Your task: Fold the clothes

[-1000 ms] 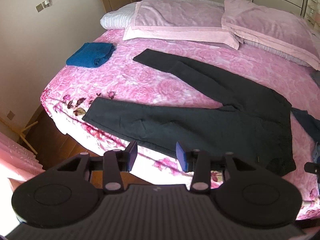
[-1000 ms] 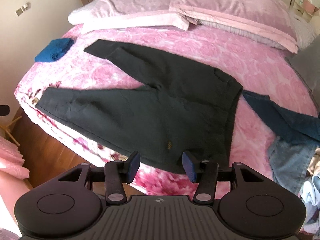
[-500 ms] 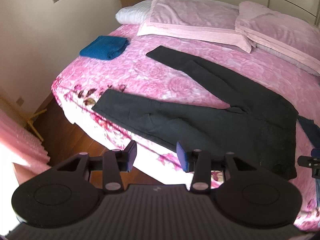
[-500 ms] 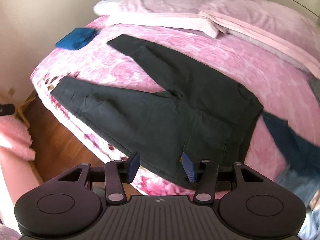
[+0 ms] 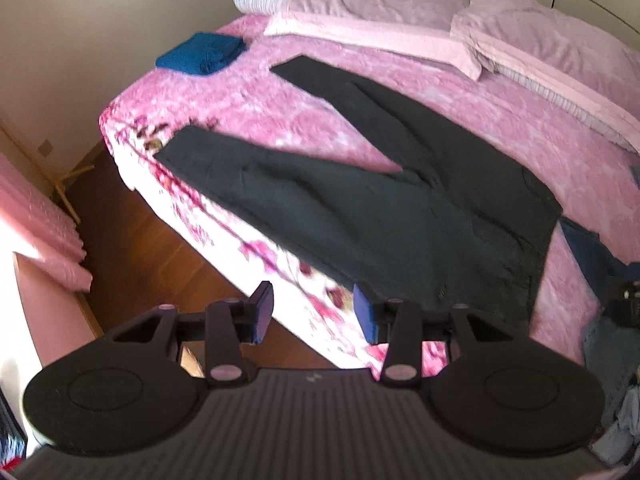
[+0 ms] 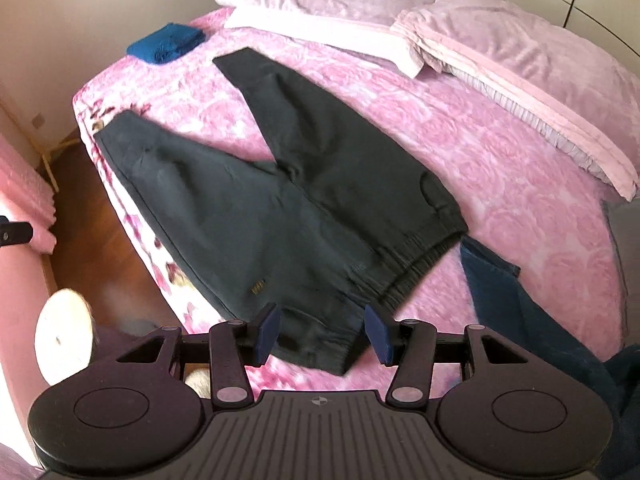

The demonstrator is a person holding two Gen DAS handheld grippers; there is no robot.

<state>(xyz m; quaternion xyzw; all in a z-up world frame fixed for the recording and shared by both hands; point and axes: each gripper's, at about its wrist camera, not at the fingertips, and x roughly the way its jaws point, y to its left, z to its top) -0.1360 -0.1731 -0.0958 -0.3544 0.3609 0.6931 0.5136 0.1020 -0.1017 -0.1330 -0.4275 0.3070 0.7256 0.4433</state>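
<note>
Trousers (image 6: 304, 216) spread flat; small gold mark (image 6: 258, 289) unreadable.

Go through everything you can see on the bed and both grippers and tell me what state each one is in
Black pants: unfolded, spread flat, legs apart in a V, near leg along the bed edge.
Blue garment: folded, near the pillows.
Jeans: unfolded, beside the pants' waistband.
Pillows: lying at the head of the bed.
Left gripper: open, empty, off the bed edge.
Right gripper: open, empty, fingers either side of the waistband corner, contact unclear.
</note>
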